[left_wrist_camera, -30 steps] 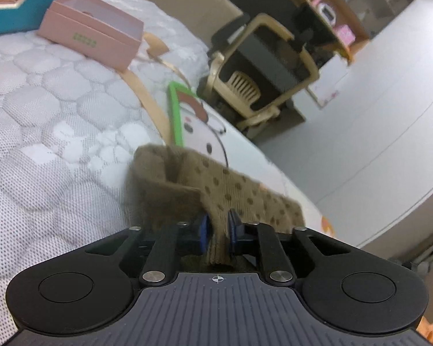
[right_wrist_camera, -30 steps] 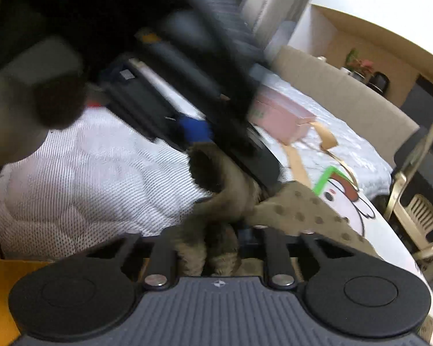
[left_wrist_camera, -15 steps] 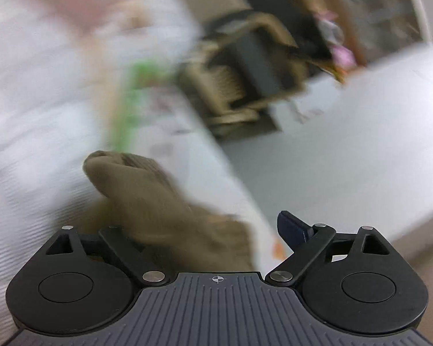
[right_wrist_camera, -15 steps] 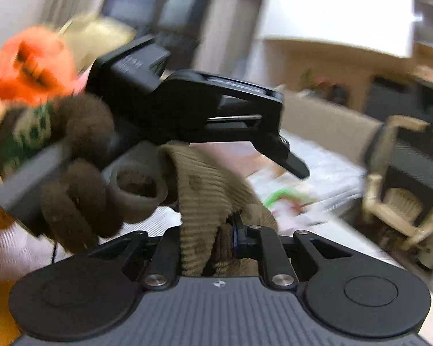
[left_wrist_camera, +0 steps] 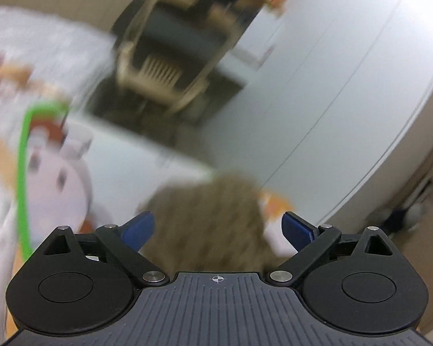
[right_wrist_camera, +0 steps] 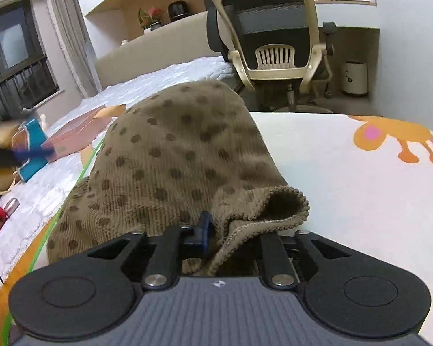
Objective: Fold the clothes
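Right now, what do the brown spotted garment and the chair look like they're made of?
Garment: apparently soft ribbed knit, matte, with fine ridges, darker dots and a fuzzy rolled edge. Chair: seemingly glossy beige plastic frame around a dark mesh-like back.

A home bedroom: quilted mattress, desk chair, curtained window.

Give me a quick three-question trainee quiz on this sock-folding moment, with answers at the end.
1. True or false: the left gripper is open.
2. Which gripper grips the sock? A) left B) right C) neither
3. Fill in: the sock's spots are dark ____.

Key
1. True: its blue pads stand wide apart, with the blurred sock between them but unpinched.
2. B: the right gripper is shut on the cuff.
3. Brown.
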The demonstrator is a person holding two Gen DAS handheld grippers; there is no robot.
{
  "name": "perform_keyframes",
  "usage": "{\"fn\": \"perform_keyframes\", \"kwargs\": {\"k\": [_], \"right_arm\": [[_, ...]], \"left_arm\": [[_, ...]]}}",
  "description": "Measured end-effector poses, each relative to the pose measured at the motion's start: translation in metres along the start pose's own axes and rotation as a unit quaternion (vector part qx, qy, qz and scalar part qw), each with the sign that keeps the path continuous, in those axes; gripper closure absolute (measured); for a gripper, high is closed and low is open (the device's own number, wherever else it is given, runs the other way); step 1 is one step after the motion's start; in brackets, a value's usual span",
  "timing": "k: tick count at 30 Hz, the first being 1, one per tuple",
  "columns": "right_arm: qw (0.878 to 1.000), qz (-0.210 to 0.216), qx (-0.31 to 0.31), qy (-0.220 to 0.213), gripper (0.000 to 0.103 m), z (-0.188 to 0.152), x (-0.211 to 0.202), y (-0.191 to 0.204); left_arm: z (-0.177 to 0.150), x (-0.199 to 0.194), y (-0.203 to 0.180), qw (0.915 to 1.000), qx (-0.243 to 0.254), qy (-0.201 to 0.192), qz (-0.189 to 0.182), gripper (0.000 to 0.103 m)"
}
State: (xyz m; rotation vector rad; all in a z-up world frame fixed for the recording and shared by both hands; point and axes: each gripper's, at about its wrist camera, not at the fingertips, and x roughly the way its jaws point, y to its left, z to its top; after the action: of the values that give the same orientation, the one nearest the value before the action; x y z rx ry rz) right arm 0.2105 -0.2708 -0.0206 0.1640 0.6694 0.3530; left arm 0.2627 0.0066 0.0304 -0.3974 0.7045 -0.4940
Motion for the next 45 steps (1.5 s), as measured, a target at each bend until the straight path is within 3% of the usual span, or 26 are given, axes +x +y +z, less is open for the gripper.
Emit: {"fn": "perform_keyframes", "kwargs": {"k": [3, 7, 11, 14, 17, 19, 22, 25, 28, 31, 36, 41, 45], "right_arm": [[0.998, -0.028, -0.033, -0.038, 0.071, 0.008, -0.023, 0.003], [0.985, -0.044, -0.106, -0.131, 0.057, 0.028, -0.074, 0.025], [0.975, 0.024, -0.158, -0.151, 0.052, 0.076, -0.058, 0.06], [0.98, 0.064, -0.16, -0.099, 0.052, 0.103, 0.006, 0.082], [0.983, 0.014, -0.182, -0.026, 0.051, 0.099, 0.084, 0.082], [0.985, -0.019, -0.174, -0.003, 0.046, 0.087, 0.113, 0.066], [0.992, -0.014, -0.123, -0.02, 0.045, 0.082, 0.088, 0.043], [0.988, -0.029, -0.144, -0.036, 0.039, 0.064, 0.049, 0.034], [0.99, -0.039, -0.134, -0.018, 0.039, 0.038, 0.043, 0.017], [0.995, -0.03, -0.092, -0.012, 0.039, 0.02, 0.044, 0.007], [0.999, -0.02, -0.035, -0.004, 0.039, -0.004, 0.045, -0.004], [1.0, -0.023, -0.018, -0.005, 0.038, -0.008, 0.048, 0.01], [1.0, -0.022, -0.005, -0.007, 0.041, -0.013, 0.053, 0.039]], "left_arm": [[-0.028, 0.014, 0.005, 0.9975, 0.03, 0.042, 0.048, 0.005], [-0.051, 0.021, -0.003, 0.9924, 0.075, 0.068, 0.071, 0.005], [-0.059, 0.023, -0.007, 0.9871, 0.112, 0.073, 0.088, 0.005], [-0.068, 0.026, -0.007, 0.9856, 0.121, 0.081, 0.087, 0.005], [-0.073, 0.028, -0.003, 0.9843, 0.125, 0.088, 0.088, 0.005], [-0.074, 0.024, 0.003, 0.9849, 0.119, 0.094, 0.084, 0.004], [-0.065, 0.016, 0.011, 0.9906, 0.095, 0.091, 0.041, 0.005], [-0.047, 0.011, 0.027, 0.9975, 0.022, 0.063, -0.024, 0.005], [-0.041, 0.023, 0.037, 0.9979, -0.025, 0.046, -0.039, 0.005], [-0.048, 0.041, 0.036, 0.997, -0.03, 0.066, -0.027, 0.005], [-0.057, 0.038, 0.025, 0.9974, 0.031, 0.063, 0.018, 0.004], [-0.059, 0.027, 0.031, 0.9973, 0.031, 0.06, 0.028, 0.004], [-0.055, 0.012, 0.037, 0.996, 0.047, 0.048, 0.059, 0.003]]}}
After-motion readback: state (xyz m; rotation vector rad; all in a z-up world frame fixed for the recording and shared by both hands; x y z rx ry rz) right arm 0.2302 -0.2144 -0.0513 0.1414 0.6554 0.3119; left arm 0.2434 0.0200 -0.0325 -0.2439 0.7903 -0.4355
